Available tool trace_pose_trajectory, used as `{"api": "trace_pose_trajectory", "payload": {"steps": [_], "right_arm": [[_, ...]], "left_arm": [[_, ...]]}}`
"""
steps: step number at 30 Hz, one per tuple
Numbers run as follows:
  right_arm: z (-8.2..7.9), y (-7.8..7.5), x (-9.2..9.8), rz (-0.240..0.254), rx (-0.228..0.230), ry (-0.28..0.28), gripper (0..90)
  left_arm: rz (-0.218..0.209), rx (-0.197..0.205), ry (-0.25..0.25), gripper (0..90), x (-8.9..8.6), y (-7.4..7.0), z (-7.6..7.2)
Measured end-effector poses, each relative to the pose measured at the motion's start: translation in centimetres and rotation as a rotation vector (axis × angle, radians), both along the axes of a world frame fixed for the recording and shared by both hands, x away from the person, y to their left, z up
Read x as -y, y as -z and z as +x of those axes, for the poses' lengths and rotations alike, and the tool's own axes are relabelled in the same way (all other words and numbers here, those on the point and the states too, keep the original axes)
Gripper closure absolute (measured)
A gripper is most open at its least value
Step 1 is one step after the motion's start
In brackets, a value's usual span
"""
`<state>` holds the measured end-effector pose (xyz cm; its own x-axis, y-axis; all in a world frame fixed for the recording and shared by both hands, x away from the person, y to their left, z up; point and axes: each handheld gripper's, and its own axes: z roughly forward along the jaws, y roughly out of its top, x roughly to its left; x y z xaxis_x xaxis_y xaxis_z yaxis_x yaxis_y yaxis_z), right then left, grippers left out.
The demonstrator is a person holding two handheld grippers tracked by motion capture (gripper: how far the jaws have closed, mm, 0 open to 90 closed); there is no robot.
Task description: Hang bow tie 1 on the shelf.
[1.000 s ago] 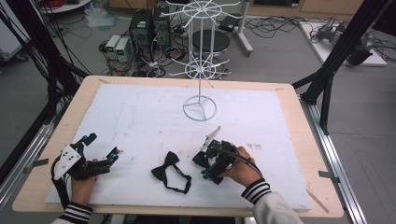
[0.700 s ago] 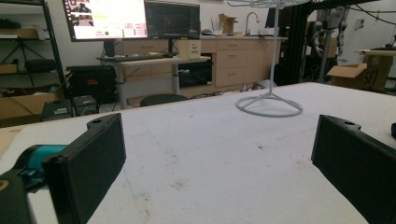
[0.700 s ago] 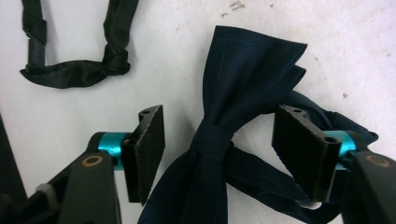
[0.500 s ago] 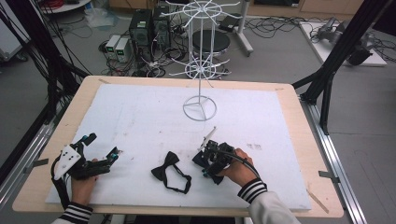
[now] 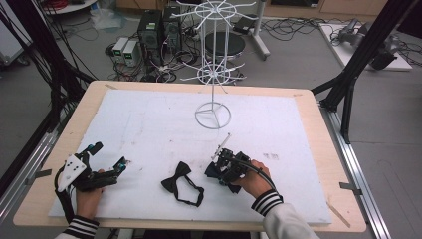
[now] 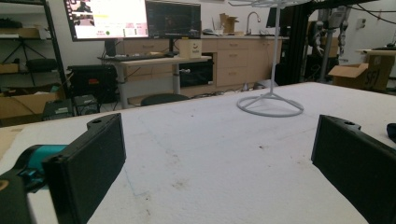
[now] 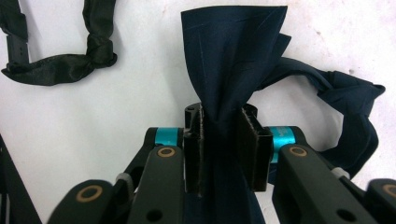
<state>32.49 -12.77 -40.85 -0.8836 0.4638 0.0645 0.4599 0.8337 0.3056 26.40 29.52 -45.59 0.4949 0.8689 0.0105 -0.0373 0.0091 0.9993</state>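
White foam tabletop [image 5: 149, 124]: unchanged.
Right gripper [image 7: 223, 140]: jaws just closing, now pinching dark navy fabric bow tie [image 7: 233, 60].
Left gripper [image 6: 215, 158]: staying put, jaws gaping wide, holding nothing.
Black satin bow tie [image 5: 177, 182]: lying unmoved.

Beyond the left gripper [image 6: 219, 163] stand wooden cabinets [image 6: 233, 63], a desk [image 6: 154, 60] with lit monitors [image 6: 135, 18], and cardboard boxes [image 6: 359, 72] off right.
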Motion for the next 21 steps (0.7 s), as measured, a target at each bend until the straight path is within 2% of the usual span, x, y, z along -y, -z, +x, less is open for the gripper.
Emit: {"api": "trace_pose_trajectory", "payload": {"steps": [10,18,21], "right_arm": [[0.01,-0.17,0.06,0.014,-0.002,-0.003,75.2],[-0.04,-0.61,0.44,0.057,0.001,0.0,75.2],[0.01,-0.98,0.77,0.093,0.007,0.007,75.2]], "left_arm": [[0.0,0.001,0.0,3.5,0.0,0.0,0.0],[0.0,0.0,-0.001,3.5,0.0,0.0,-0.01],[0.0,0.0,-0.001,3.5,0.0,0.0,-0.01]]}}
